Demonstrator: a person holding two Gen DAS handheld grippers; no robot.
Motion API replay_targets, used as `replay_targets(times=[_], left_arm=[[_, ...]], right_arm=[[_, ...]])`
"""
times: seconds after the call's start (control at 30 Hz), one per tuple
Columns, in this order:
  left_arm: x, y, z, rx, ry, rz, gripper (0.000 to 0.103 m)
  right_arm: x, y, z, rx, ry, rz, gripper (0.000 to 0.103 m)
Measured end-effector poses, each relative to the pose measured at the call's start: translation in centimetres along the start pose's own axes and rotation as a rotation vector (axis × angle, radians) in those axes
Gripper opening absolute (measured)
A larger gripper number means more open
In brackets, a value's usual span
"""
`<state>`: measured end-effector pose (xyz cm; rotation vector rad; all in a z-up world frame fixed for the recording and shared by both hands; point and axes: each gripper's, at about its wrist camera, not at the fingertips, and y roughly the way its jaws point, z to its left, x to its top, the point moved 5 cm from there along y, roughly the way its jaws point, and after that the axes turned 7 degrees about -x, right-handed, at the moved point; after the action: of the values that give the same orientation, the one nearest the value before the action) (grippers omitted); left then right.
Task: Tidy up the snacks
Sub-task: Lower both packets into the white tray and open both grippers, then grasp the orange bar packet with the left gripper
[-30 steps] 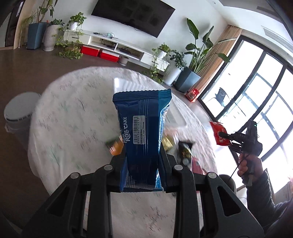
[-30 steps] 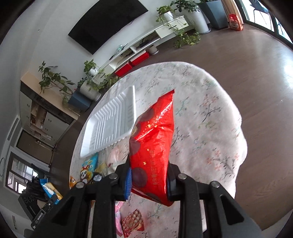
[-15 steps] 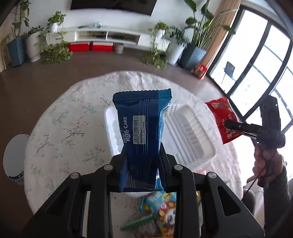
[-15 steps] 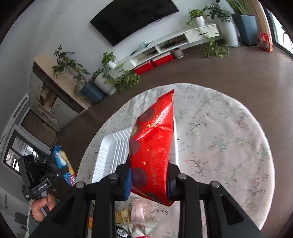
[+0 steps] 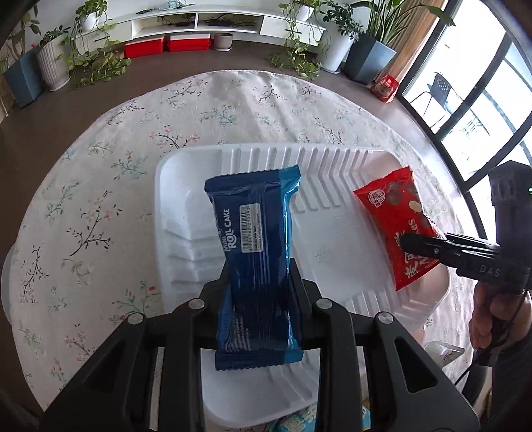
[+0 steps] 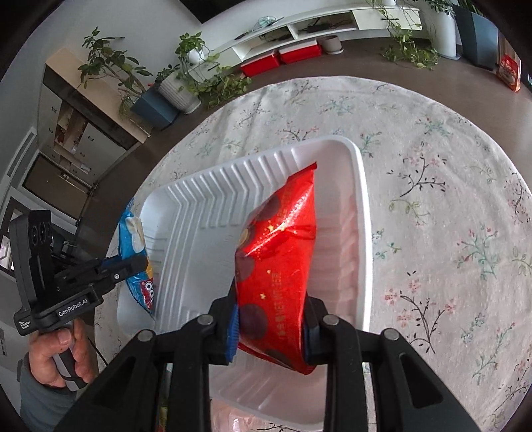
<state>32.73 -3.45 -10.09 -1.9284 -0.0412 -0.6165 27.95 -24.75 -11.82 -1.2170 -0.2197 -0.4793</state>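
place: home living room | cues: media shelf, potted plants, floral tablecloth

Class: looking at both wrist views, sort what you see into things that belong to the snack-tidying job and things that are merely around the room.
Job: blue roll cake packet, red snack packet, white tray, left gripper, right gripper.

Around: potted plants, red boxes, floral tablecloth.

Your left gripper is matte black plastic, with 2 broad ribbed arms, each carrying 2 round silver screws. Your right gripper matches it, with blue pads inside its fingers. Seen from the right camera, the left tool's body reads "GenRobot.AI" in white. A dark cable trails below each handle. Your sleeve is grey.
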Motion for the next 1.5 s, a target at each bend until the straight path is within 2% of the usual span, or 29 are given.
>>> replay_targets(times=[0.2,0.3,0.47,0.5,0.67,0.77,0.83,0.87,0.9,0.93,1.03,1.17,1.2,1.27,1.33,1.5], left_arm=[[-0.1,1.4,-0.3,0.024,0.031,0.017,0.027],[0.2,2.1,-0.1,0.020,0.030,0.033,0.028],[0.4,1.9,0.2,-0.002,0.006,0.028,0.028],[0.5,1.8,0.2,-0.003,0.005,0.025,0.028],[0.8,-0.5,0.3,0.005,0.003,-0.026,0.029],[1.3,-3.6,0.7,0.038,-0.010,-0.092,0.030],[1.4,-6.6,0.9,0.045,-0.017,-0.163,0.050],[1.2,-8.5,0.9,0.044,-0.019,-0.209,0.075],[0.8,-10.3,0.9,0.032,-0.020,-0.250,0.096],[0.2,-11.7,0.8,0.023,-0.021,-0.282,0.101],[-2.5,-15.6,0.4,0.026,-0.029,-0.346,0.103],[-9.3,-19.6,-0.1,0.030,-0.083,-0.485,0.103],[-11.1,-20.0,-0.2,0.023,-0.111,-0.509,0.103],[-14.3,-19.8,-0.6,0.037,-0.159,-0.487,0.103],[-17.7,-18.7,-1.1,0.052,-0.212,-0.435,0.103],[-23.5,-16.4,-2.8,0.035,-0.258,-0.401,0.103]], right_arm=[[-0.1,0.2,-0.1,0.001,-0.008,-0.013,0.032],[-0.2,0.2,0.1,-0.016,-0.023,-0.019,0.037],[-0.4,-0.5,0.8,-0.018,-0.036,-0.038,0.061],[-0.3,-0.7,0.9,-0.016,-0.036,-0.043,0.062],[0.2,-2.4,0.5,0.002,-0.016,-0.066,0.069],[0.6,-4.7,0.3,-0.007,-0.019,-0.114,0.071],[0.7,-7.0,0.1,-0.020,-0.023,-0.160,0.075],[0.7,-8.2,0.1,-0.021,-0.026,-0.183,0.077],[0.6,-9.7,0.1,-0.020,-0.029,-0.216,0.078],[0.4,-11.3,0.0,-0.020,-0.029,-0.252,0.081],[-0.8,-16.0,0.1,-0.011,-0.024,-0.360,0.089],[-4.8,-20.5,0.7,0.037,-0.006,-0.491,0.103],[-6.4,-21.0,0.8,0.069,0.010,-0.519,0.103],[-9.5,-20.8,1.2,0.112,0.029,-0.502,0.103],[-12.9,-19.3,1.4,0.125,0.049,-0.433,0.103],[-19.7,-17.0,1.1,0.170,0.136,-0.354,0.103]])
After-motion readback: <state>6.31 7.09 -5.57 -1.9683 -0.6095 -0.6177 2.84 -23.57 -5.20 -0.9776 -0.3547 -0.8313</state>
